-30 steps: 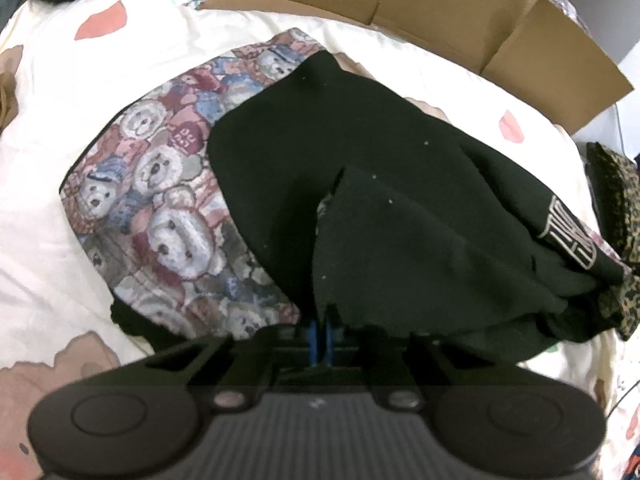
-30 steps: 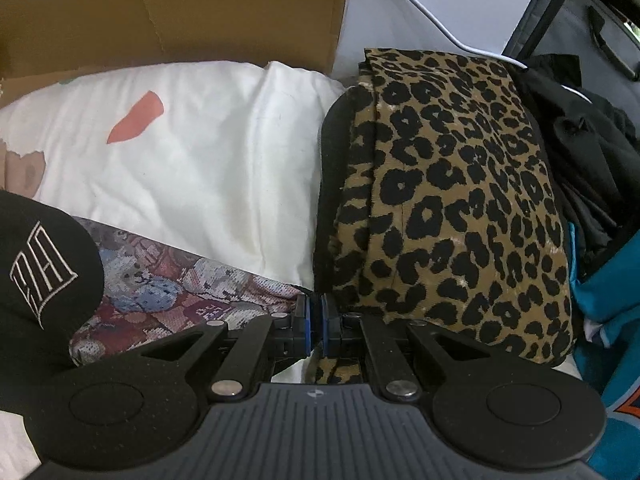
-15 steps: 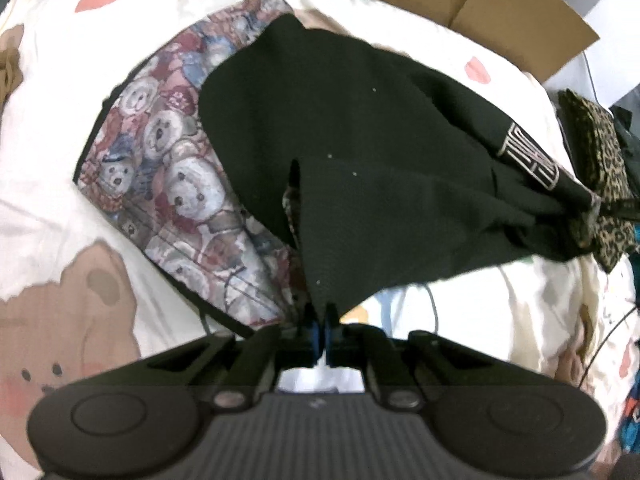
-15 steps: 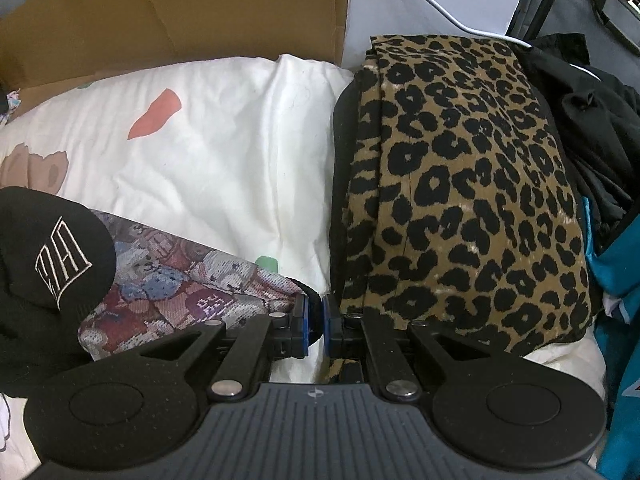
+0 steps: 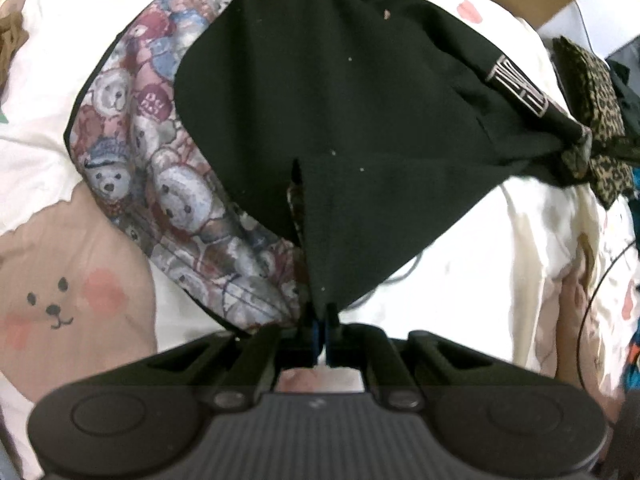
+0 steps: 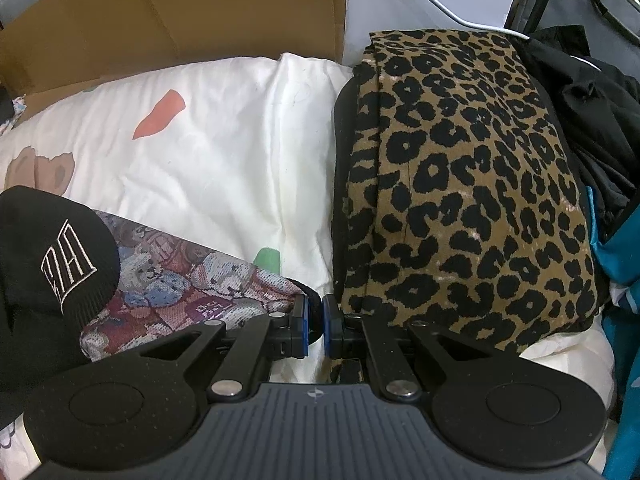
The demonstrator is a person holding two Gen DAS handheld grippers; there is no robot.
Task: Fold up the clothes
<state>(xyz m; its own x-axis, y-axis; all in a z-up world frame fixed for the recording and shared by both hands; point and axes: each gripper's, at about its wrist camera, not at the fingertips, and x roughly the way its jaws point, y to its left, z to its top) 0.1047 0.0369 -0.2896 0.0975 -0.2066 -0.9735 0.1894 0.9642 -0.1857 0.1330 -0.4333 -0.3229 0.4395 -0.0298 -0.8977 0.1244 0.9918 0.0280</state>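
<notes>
Garment (image 5: 340, 120) work is mid-fold: a black sweater with a teddy-bear tapestry panel lies spread across the cream bear-print bedsheet (image 5: 48, 240), its black side turned over the patterned front. The left gripper (image 5: 320, 318) points steeply down with its jaws pinched tight on a black corner of the garment, the cloth rising in a taut peak from the blue pads. In the right wrist view, the right gripper (image 6: 315, 312) has its jaws nearly together on a dark edge of the same garment (image 6: 192, 280), just where the bear pattern ends; the pinch looks slight, and how much cloth sits between the pads is hard to tell. A folded leopard-print garment (image 6: 460, 200) rests just beside that gripper, with a brown cardboard box (image 6: 180, 20) behind the bedding.

The step in hand appears to be carrying the held edge across to lay one half over the other. To do it well, both grips should travel together at matching height so the edge stays straight and the fabric does not twist. Tension ought to be kept gentle: enough to keep the fold line clean, not enough to drag the part resting on the sheet. The right side's shallow bite could slip, so a slow, even carry is safer. The edge should be set down flat and clear of the leopard pile before either grip lets go.
</notes>
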